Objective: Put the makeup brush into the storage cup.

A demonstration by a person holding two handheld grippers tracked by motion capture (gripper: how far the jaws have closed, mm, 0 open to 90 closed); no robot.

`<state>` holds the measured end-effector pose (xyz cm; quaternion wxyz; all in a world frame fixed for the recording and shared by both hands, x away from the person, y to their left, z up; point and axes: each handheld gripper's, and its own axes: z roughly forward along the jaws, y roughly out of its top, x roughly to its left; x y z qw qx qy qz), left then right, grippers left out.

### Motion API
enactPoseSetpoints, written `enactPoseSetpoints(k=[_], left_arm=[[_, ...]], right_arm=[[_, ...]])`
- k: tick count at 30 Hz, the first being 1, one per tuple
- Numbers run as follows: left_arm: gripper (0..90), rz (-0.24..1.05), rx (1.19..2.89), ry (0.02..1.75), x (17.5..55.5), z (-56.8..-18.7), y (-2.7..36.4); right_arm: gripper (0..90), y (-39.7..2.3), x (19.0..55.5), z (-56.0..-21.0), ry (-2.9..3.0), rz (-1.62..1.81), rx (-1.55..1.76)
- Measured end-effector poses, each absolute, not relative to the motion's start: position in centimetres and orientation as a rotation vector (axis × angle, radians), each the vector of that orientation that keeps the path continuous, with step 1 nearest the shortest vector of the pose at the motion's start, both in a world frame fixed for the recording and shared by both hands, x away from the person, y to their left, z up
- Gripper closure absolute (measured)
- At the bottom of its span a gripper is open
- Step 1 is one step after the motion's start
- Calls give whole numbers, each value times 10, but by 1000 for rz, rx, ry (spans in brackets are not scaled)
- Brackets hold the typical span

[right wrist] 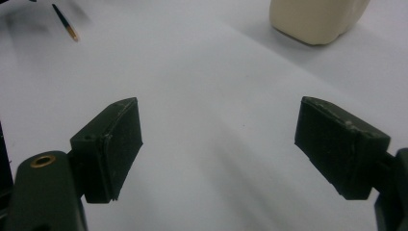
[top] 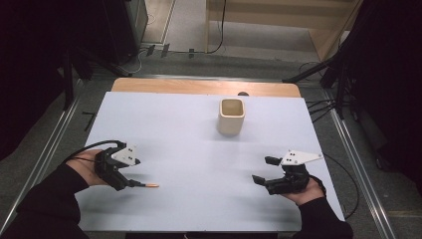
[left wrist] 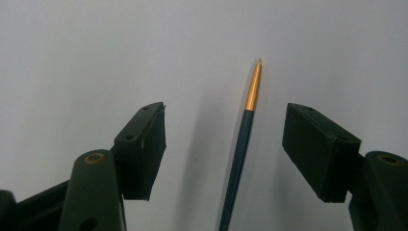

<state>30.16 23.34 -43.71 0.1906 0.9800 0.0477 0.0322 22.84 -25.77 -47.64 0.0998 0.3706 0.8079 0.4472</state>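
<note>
Left gripper [top: 130,182]: held low at the left side, forearm entering from the bottom left corner, jaws spread wide, pads pressing on nothing. Right gripper [top: 263,169]: palm cupped beneath, pointing left, jaws likewise wide apart, nothing gripped.

I see the pen [left wrist: 239,149] lying flat on the white desk [top: 189,149], near the front left part of it. It is slim, with a dark teal barrel and a golden-orange tapered end that narrows to a fine tip. In the left gripper view it runs lengthwise away from the camera, tip farthest off, a little nearer the right-hand pad than the left and touching neither. In the high view its orange end points toward the desk's middle.
</note>
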Motion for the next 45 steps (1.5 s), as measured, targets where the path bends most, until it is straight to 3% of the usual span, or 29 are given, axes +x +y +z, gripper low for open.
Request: enactPoseSetpoints(k=[29,41,45], left_arm=[[329,96,2966,17,297,-457,224],[295,60,3003,55,299,-472,228],[420,47,2999,20,296,-470,228]], right_arm=[[175,-257,231,-481,2413,1252,1137],[175,-256,231,-481,2418,1250,1138],[175,-256,231,-481,2418,1248,1139]])
